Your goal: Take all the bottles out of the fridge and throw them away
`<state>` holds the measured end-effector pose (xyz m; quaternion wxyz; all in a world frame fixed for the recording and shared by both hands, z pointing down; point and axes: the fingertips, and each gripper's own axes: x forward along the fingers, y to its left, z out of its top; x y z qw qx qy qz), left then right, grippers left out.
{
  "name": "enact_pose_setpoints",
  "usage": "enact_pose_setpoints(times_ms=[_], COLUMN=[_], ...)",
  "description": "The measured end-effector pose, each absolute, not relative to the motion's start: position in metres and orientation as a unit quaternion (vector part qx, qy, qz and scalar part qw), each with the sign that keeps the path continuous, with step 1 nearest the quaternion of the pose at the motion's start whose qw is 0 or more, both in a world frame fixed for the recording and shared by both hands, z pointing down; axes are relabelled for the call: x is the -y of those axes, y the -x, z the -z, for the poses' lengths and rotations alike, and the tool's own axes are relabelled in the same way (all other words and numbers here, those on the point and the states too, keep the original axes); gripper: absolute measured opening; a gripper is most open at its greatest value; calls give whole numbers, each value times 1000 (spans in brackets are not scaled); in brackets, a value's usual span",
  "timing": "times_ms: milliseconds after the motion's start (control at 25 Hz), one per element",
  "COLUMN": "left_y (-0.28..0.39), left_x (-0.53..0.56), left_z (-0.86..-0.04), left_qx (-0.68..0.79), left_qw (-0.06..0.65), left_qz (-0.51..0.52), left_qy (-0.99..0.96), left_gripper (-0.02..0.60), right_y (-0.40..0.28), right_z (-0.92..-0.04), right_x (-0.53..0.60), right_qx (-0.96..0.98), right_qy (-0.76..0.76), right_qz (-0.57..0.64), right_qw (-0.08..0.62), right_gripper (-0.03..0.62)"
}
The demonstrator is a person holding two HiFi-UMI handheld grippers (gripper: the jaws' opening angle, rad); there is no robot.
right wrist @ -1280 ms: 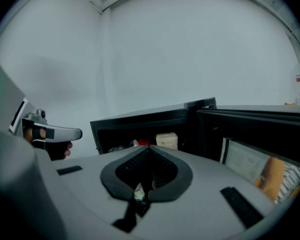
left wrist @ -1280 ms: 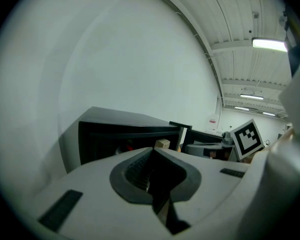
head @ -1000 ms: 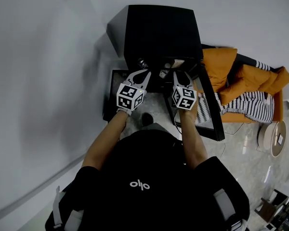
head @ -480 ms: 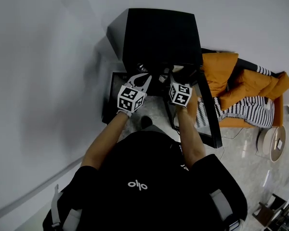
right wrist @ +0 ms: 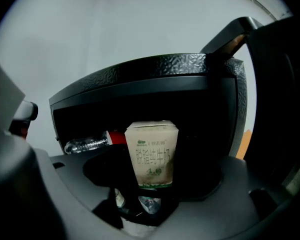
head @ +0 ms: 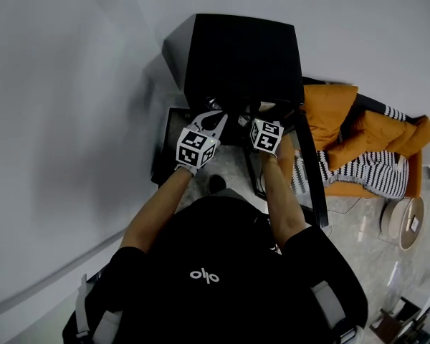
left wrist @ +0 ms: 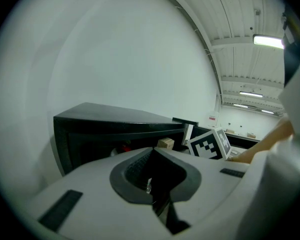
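In the head view we are losing the fridge's (head: 240, 56) inside under its black top. In the right gripper view the carton (right wrist: 151, 154) is covering part of the bottle (right wrist: 85, 144) lying behind it, and we are failing to identify something clear (right wrist: 149, 204) below the carton. In the left gripper view we are finding a red thing (left wrist: 125, 146) in the dark fridge too small to name.

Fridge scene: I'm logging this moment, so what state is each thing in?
Fridge: door open.
Milk carton: upright inside the fridge.
Clear bottle: lying on its side, left of the milk carton.
Left gripper: jaws shut, empty.
Right gripper: jaws open, just been opening; milk carton in line with the gap, not gripped.
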<state>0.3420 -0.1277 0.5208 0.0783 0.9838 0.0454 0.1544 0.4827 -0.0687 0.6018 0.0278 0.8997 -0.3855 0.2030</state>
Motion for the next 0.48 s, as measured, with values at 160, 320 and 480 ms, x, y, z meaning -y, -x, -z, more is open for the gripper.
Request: enact_pose_setpoints(times_ms=[160, 320, 480], left_y=[-342, -342, -343], left_x=[133, 137, 140], left_z=[-520, -519, -521], left_qx=[-39, -33, -27], left_qw=[78, 79, 81], left_qz=[-154, -153, -152], left_qy=[-984, -984, -985], left_gripper=[0, 0, 1], right_y=[-487, -489, -487], right_z=[-604, -605, -605], right_x=[73, 71, 73], right_qx=[386, 385, 393], right_qy=[-899, -899, -896], right_qz=[-201, -200, -198], right_qw=[48, 58, 58], right_gripper=[308, 259, 258])
